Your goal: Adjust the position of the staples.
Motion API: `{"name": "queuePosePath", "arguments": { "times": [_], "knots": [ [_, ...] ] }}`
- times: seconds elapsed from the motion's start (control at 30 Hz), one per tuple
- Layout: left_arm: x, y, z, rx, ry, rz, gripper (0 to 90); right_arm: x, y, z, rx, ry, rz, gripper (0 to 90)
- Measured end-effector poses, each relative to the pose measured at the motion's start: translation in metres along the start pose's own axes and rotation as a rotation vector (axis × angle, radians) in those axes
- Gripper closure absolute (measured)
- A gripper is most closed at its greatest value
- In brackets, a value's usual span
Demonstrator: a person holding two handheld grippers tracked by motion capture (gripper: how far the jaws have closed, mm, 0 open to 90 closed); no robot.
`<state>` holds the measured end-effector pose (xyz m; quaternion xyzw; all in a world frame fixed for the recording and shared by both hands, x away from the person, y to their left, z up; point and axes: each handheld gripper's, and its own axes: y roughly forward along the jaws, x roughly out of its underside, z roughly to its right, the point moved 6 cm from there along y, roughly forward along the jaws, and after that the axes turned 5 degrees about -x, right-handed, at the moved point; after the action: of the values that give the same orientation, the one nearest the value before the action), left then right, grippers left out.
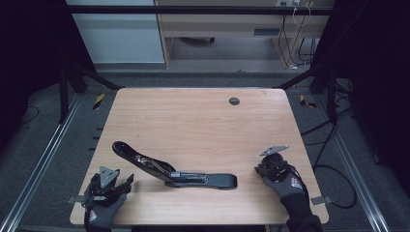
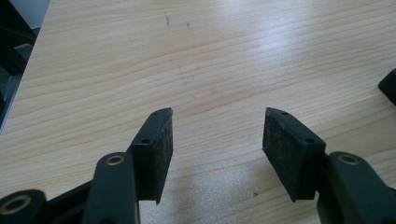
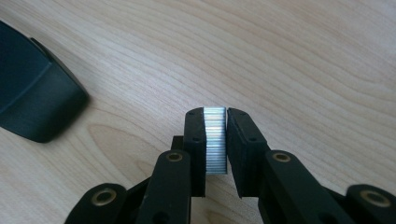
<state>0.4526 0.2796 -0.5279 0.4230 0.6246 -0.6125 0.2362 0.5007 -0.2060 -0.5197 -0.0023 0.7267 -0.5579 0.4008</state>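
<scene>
jaws clamping staple strip, stapler nearby

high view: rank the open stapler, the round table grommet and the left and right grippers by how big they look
1. Open stapler, clearly the largest.
2. Left gripper and right gripper: look about alike, so unranked.
3. Round table grommet, the smallest.

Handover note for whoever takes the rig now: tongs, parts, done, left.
Left tongs: open, nothing between the pads, hovering over bare table at the near left corner.
Right tongs: shut on a strip of staples, near the right edge.
Stapler: black, swung open, lying mid-table near the front between the two hands; neither set of tongs touches it.
Done: staple strip picked up, stapler opened.
Left: probably load the strip into the open stapler and close it.
</scene>
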Motion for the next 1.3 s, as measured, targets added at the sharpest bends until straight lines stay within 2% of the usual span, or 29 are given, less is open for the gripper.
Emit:
{"name": "queuePosePath", "arguments": {
  "times": [0.07, 0.53, 0.57, 0.63, 0.87, 1.3],
  "knots": [
    [0.0, 0.0, 0.0, 0.0, 0.001, 0.0, 42.3, -0.004, -0.005, -0.002, -0.016, -0.019, 0.021, 78.3],
    [0.0, 0.0, 0.0, 0.002, 0.0, -0.001, 42.3, -0.02, -0.018, -0.019, -0.079, -0.105, 0.073, 78.3],
    [0.0, 0.0, 0.001, 0.002, -0.002, 0.0, 42.3, -0.022, -0.02, -0.02, -0.084, -0.131, 0.081, 78.3],
    [0.0, 0.0, 0.001, 0.003, -0.001, 0.0, 42.3, -0.023, -0.021, -0.021, -0.089, -0.13, 0.085, 78.3],
    [0.0, 0.001, 0.001, 0.01, 0.009, -0.003, 42.3, -0.031, -0.026, -0.029, -0.124, -0.171, 0.114, 78.2],
    [0.0, 0.001, 0.0, 0.014, 0.004, -0.005, 42.3, -0.048, -0.032, -0.044, -0.157, -0.224, 0.131, 78.2]
  ]
}}
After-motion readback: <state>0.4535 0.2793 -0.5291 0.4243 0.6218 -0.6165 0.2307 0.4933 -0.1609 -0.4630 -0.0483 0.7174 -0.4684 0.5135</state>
